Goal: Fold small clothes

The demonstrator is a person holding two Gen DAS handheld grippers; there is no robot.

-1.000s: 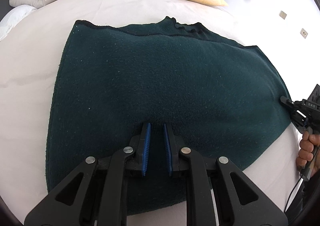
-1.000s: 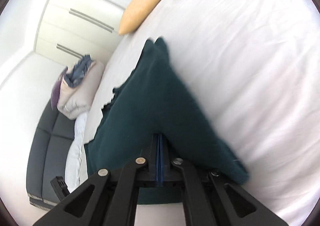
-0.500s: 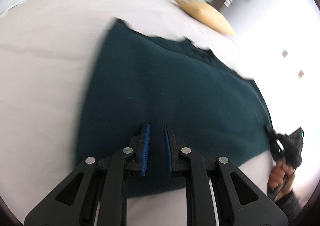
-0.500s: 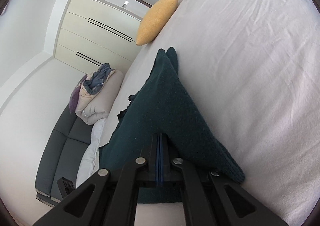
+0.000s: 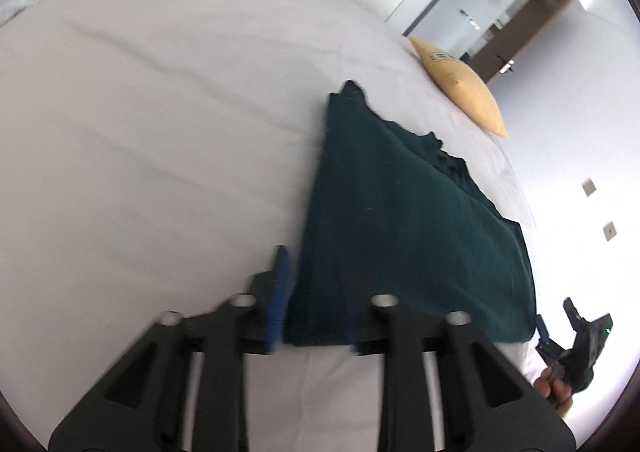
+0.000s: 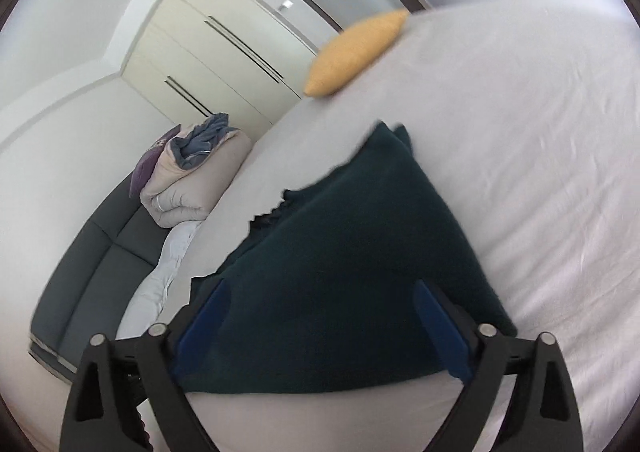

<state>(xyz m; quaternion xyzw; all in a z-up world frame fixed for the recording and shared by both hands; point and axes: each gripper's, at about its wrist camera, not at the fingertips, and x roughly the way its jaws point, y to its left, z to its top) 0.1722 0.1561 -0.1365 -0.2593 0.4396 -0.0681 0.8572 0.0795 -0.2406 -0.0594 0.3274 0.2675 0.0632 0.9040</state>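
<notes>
Left wrist view: left gripper (image 5: 316, 292) has its blue pads spread apart, straddling the near-left corner of the dark green garment (image 5: 400, 220), gripping nothing. A second ago the gap between the pads was narrow and sat over the middle of the near hem, so it has opened up and shifted to the garment's left edge; camera also swung, some motion blur. Garment lies flat on the white bed sheet (image 5: 160, 132), right of centre here. Long axis runs from the near hem by the grippers away toward the yellow pillow (image 5: 460, 88); the ragged collar end points up-left toward that pillow. Right gripper (image 5: 556, 328) shows at the garment's near-right corner, held in a hand (image 5: 554, 392), fingers look parted.

Right wrist view: right gripper (image 6: 324, 328) is wide open, both blue pads well apart with the near end of the dark green garment (image 6: 340, 252) lying between them. Half a second ago the pads were pressed together on the fabric, so it has just let go. Fabric now rests on the bed sheet (image 6: 520, 132), no part lifted. Far tip points toward the yellow pillow (image 6: 356, 52); folded duvet (image 6: 192, 176) and grey sofa (image 6: 92, 264) off to the left.

My read: a fold or a straightening pull just finished and got released. Both tools are free, likely repositioning on the near corners for the next fold. Garment looks narrower than a second ago, hard to confirm given the view change
</notes>
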